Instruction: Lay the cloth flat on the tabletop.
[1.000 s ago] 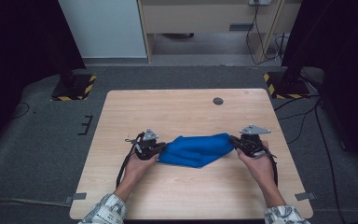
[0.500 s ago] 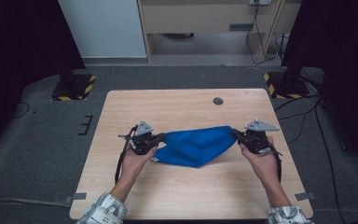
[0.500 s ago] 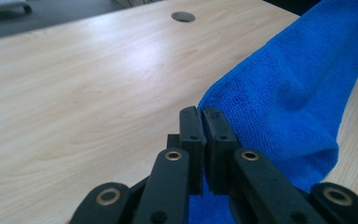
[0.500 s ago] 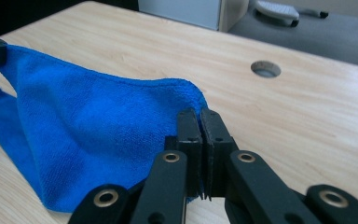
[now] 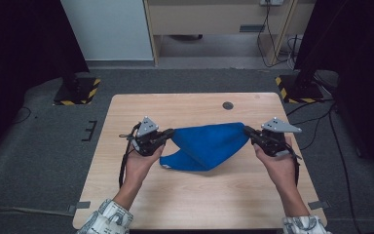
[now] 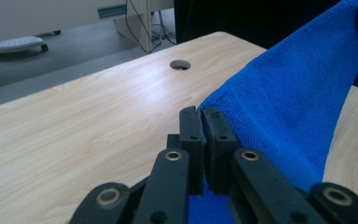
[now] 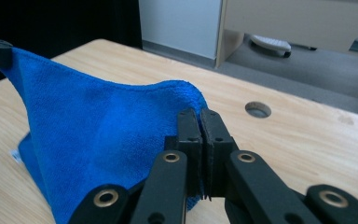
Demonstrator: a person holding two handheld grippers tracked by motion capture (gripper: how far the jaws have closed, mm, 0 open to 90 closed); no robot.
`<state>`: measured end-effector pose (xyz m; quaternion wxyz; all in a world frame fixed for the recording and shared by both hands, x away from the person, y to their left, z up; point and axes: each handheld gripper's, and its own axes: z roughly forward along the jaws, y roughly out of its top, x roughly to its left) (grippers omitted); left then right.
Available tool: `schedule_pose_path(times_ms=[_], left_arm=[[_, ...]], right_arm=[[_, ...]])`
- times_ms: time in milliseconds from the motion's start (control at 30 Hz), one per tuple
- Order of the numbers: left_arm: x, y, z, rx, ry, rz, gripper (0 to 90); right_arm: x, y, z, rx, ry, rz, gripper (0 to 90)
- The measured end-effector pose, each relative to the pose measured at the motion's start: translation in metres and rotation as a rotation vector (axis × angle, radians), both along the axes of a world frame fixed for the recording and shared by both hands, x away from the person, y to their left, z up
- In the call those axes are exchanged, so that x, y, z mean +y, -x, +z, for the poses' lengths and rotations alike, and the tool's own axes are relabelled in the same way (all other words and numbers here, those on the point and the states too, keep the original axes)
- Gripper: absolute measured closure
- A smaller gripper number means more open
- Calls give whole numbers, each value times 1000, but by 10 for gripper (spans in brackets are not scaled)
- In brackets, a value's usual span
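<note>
Both grippers now hold the blue cloth (image 5: 205, 145) higher above the table (image 5: 190, 195) than a second ago. The left gripper (image 5: 167, 136) has its jaws clamped on the left corner, the right gripper (image 5: 247, 131) on the right. The top edge stretches between them; the lower fold trails on the wood, suggesting unfolding is underway.

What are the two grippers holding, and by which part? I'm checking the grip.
The blue cloth: the left gripper and right gripper each pinch an upper corner.

Fuzzy terry cloth (image 5: 205, 146), matt wooden table (image 5: 185, 195)
</note>
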<state>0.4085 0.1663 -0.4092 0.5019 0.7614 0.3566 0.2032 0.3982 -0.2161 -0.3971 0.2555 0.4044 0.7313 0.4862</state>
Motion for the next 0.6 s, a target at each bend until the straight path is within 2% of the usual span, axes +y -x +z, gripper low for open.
schedule_pose_path(times_ms=[267, 367, 600], left_arm=[[-1, 11, 21, -50, 7, -2, 869], [0, 16, 26, -55, 14, -8, 869], [3, 36, 44, -82, 7, -29, 869]], right_arm=[[-2, 9, 16, -42, -21, 2, 880], [-1, 13, 21, -53, -26, 3, 880], [0, 29, 39, -92, -26, 21, 880]])
